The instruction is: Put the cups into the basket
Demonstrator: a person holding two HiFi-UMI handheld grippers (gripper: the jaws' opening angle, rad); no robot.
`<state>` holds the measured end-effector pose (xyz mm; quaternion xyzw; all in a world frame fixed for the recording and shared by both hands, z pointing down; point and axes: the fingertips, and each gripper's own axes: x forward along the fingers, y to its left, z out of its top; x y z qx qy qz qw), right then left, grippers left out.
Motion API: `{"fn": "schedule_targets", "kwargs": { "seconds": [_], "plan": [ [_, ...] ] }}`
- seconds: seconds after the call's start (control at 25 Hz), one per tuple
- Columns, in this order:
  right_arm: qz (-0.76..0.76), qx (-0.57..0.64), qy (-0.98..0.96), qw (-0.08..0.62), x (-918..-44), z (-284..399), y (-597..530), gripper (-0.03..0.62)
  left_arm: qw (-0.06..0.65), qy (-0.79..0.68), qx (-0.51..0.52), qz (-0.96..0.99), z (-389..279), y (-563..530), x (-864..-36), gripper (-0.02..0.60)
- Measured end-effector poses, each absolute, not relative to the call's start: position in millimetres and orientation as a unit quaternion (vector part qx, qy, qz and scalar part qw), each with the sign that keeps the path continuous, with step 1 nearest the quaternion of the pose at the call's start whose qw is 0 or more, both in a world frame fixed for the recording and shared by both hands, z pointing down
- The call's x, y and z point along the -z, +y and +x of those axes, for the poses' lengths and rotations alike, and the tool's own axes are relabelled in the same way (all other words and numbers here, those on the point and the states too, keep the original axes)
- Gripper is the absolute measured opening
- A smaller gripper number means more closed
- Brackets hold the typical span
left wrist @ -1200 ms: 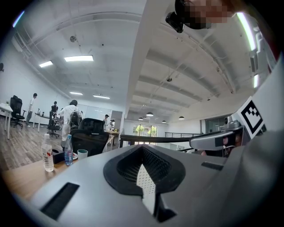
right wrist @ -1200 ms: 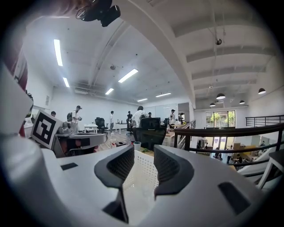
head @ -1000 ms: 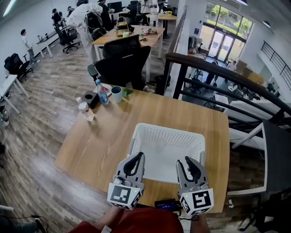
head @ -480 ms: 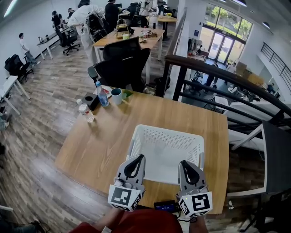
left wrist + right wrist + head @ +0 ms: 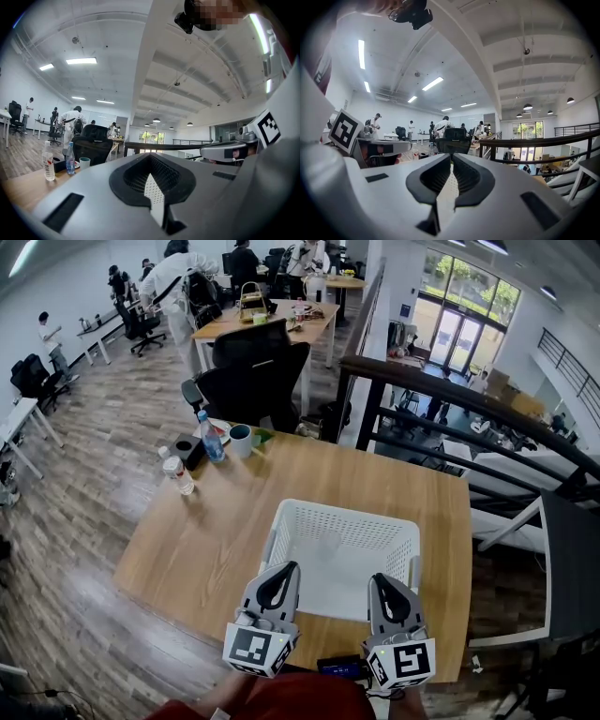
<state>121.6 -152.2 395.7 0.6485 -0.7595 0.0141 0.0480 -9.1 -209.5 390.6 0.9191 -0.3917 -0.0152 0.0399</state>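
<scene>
Holding two grey handheld grippers level over the near edge of a light wooden table, a person faces a white perforated plastic basket that stands just beyond the tips, its inside bare white. The left gripper has its black-padded jaws pressed together at the tips, pinching nothing; only the basket's mesh shows through the loop behind them. The right gripper has just been closing, and its jaws now meet at the tips with nothing caught between them. Each tool carries a cube with square black-and-white markers at its rear, and the two sit side by side, well apart from each other, both aimed at the basket's near wall.

The pale teal cup stands upright at the table's far left corner, well away from the basket and from both grippers. Just beside it, on its left, is a clear plastic water bottle with a blue label, then a small black box. A second clear bottle with a red-and-white label stands nearer, along the left edge. A black office chair is drawn up behind that corner. People stand among desks in the open office beyond.
</scene>
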Motion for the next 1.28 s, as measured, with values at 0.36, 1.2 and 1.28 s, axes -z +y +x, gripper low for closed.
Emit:
{"fn": "schedule_targets", "kwargs": {
  "seconds": [0.36, 1.2, 1.28],
  "plan": [
    [0.659, -0.012, -0.751, 0.049, -398, 131, -152, 0.011, 0.040, -0.389, 0.014, 0.920, -4, -208, -391, 0.006],
    [0.659, -0.010, -0.750, 0.055, -398, 136, -156, 0.010, 0.038, -0.387, 0.010, 0.921, 1, -208, -392, 0.006],
    [0.660, -0.012, -0.749, 0.054, -397, 137, -157, 0.011, 0.039, -0.388, 0.009, 0.921, 0, -208, -390, 0.006]
  ]
}}
